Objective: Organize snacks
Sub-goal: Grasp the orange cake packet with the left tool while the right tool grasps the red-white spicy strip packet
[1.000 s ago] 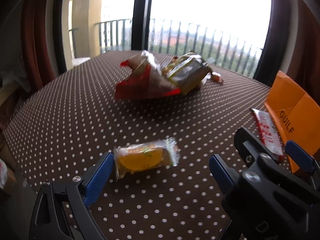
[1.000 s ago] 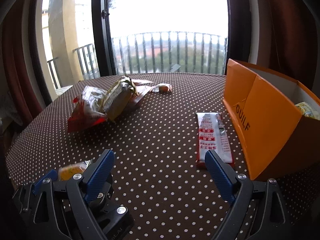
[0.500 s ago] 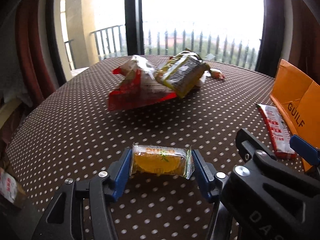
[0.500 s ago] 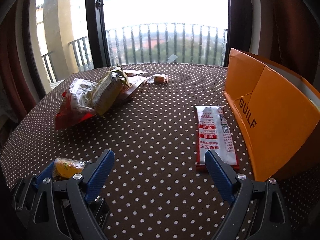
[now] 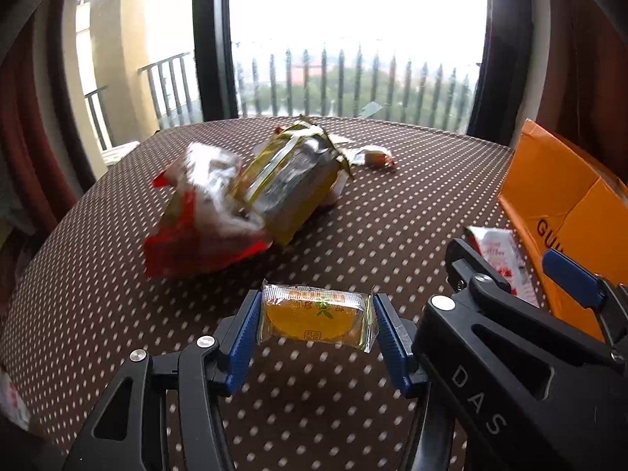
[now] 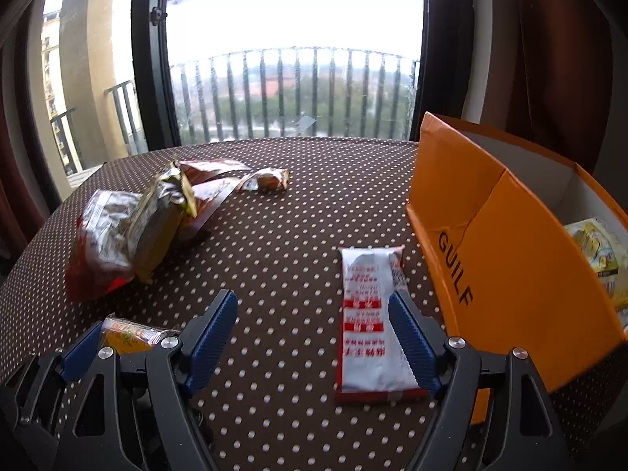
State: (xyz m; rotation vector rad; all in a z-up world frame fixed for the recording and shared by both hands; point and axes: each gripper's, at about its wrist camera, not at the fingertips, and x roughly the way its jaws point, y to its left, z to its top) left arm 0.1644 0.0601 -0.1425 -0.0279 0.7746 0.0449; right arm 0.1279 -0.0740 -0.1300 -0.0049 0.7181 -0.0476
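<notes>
My left gripper [image 5: 316, 314] is closing, and its blue pads press on both ends of a yellow snack packet [image 5: 314, 320], which hangs just above the dotted tablecloth [image 5: 353, 227]. From the right wrist view the same packet [image 6: 125, 337] shows at the lower left. My right gripper [image 6: 310, 314] is closing too. A long white-and-red packet [image 6: 365, 314] lies flat between its fingers, close to the right finger; the pads do not press on it. An orange box [image 6: 510, 259] marked GUILF stands open just right of that packet.
A red bag [image 5: 196, 235], a green-gold bag [image 5: 290, 184] and a small wrapped sweet [image 5: 376, 157] lie heaped at the far middle of the round table. Another snack [image 6: 596, 255] sits inside the box. Windows and curtains ring the table.
My left gripper shut on the yellow packet and carried it forward off the cloth. My right gripper slid forward over the white-and-red packet, and its jaws narrowed a little.
</notes>
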